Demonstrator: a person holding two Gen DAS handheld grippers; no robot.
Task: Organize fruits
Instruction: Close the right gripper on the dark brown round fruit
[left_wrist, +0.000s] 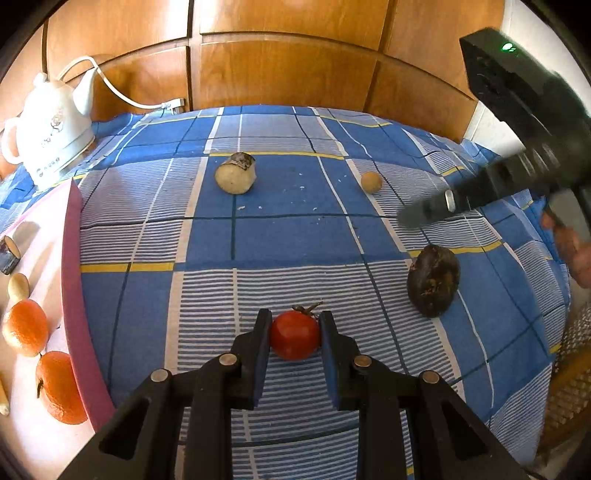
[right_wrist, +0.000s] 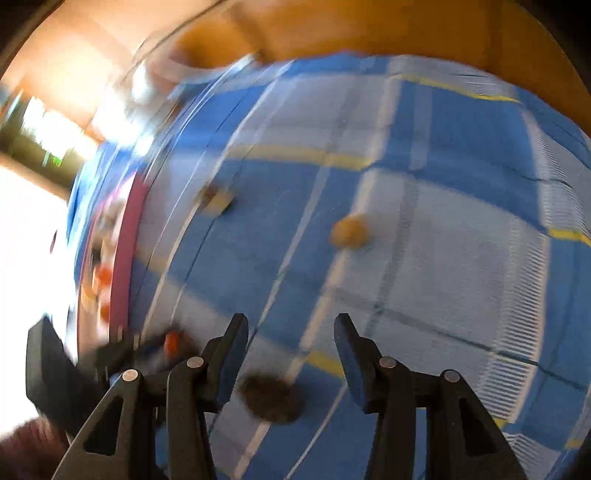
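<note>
Left hand-held gripper (left_wrist: 294, 334) pinches a red tomato (left_wrist: 294, 335) just above the checked surface (left_wrist: 295, 243), right of the pink-rimmed tray (left_wrist: 72, 280) holding oranges (left_wrist: 26, 326). Right hand-held gripper (right_wrist: 291, 332) spread, nothing between; blurred dark fruit (right_wrist: 271, 400), probably below it.

Nothing really readable here tbh. The white kettle (left_wrist: 48, 136) in the upper left of the left wrist frame has some small grey print and a drawing, but it's too tiny to make out.
</note>
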